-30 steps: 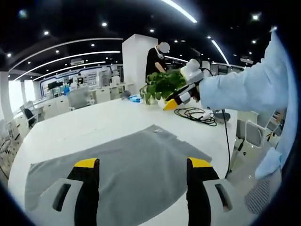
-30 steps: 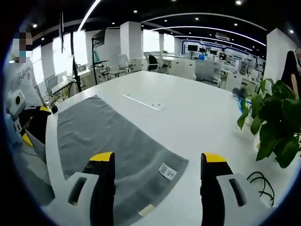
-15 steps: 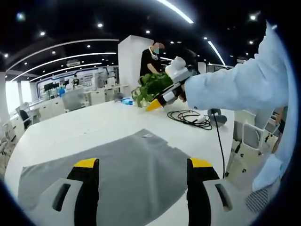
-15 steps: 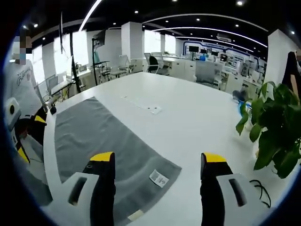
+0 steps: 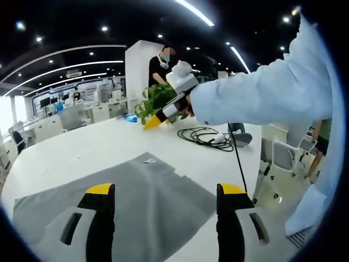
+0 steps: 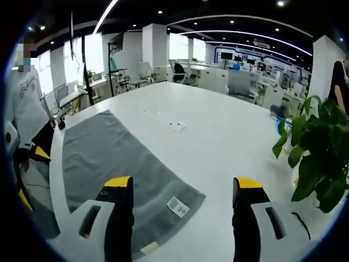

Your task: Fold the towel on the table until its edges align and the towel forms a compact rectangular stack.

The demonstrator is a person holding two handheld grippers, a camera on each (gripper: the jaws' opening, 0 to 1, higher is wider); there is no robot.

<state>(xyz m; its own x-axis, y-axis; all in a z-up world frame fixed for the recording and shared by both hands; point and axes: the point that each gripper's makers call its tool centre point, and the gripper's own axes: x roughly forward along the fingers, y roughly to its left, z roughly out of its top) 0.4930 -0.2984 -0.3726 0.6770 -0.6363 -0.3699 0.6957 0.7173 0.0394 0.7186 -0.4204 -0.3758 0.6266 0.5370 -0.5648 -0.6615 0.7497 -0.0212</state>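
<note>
Left gripper hung above the towel, jaws apart, nothing between them. Towel lay flat and unfolded on the white table, grey, with a small label at its far edge. Right gripper was held in the air past the towel by a light-blue sleeve; in the right gripper view its jaws stood apart over the towel's label corner. Beyond lay a black cable and a plant.
</note>
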